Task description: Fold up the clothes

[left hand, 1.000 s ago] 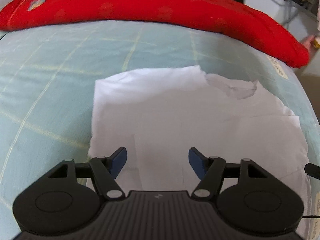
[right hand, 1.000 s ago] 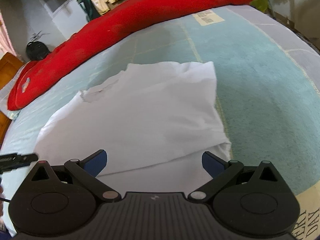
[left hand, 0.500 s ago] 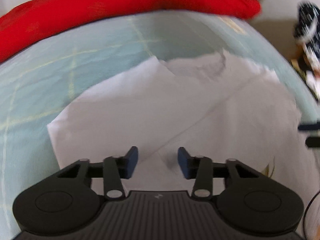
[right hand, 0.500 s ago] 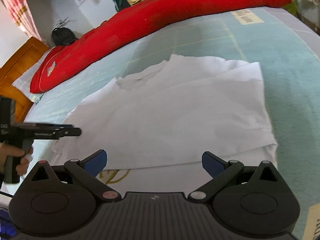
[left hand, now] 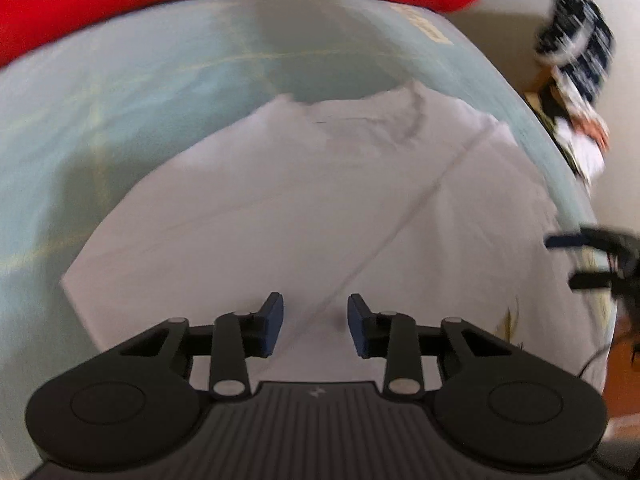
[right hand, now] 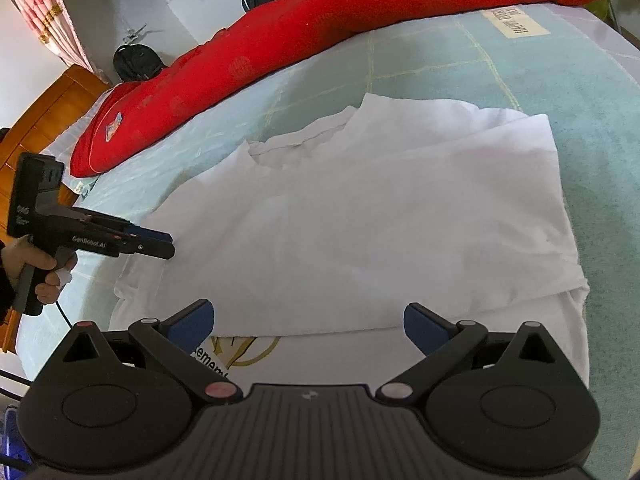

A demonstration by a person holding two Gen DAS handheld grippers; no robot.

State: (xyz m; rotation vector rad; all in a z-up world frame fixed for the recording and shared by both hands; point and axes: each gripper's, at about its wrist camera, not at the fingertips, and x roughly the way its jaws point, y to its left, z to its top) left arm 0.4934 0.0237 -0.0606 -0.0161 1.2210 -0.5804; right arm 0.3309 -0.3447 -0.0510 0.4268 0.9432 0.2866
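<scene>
A white T-shirt (right hand: 380,216) lies flat on the bed, its sides folded in and its collar (right hand: 296,140) at the far end. A yellow print (right hand: 244,354) shows at the near hem. My right gripper (right hand: 308,322) hovers over that hem, open wide, with nothing between its fingers. A hand (right hand: 40,276) holds my left gripper (right hand: 160,242) at the shirt's left edge. In the left wrist view, which is blurred, the left gripper (left hand: 315,326) is open by a narrow gap above the shirt (left hand: 320,208), holding nothing. The right gripper (left hand: 580,256) shows at that view's right edge.
A long red bolster (right hand: 320,28) runs along the far side of the pale green checked sheet (right hand: 520,60). A wooden headboard (right hand: 48,108) and a black bag (right hand: 136,62) stand at the left. Bare sheet lies to the right of the shirt.
The left gripper swung round to the shirt's left side and its fingers narrowed. The right gripper drew back, so the printed hem and the left gripper came into its view.
</scene>
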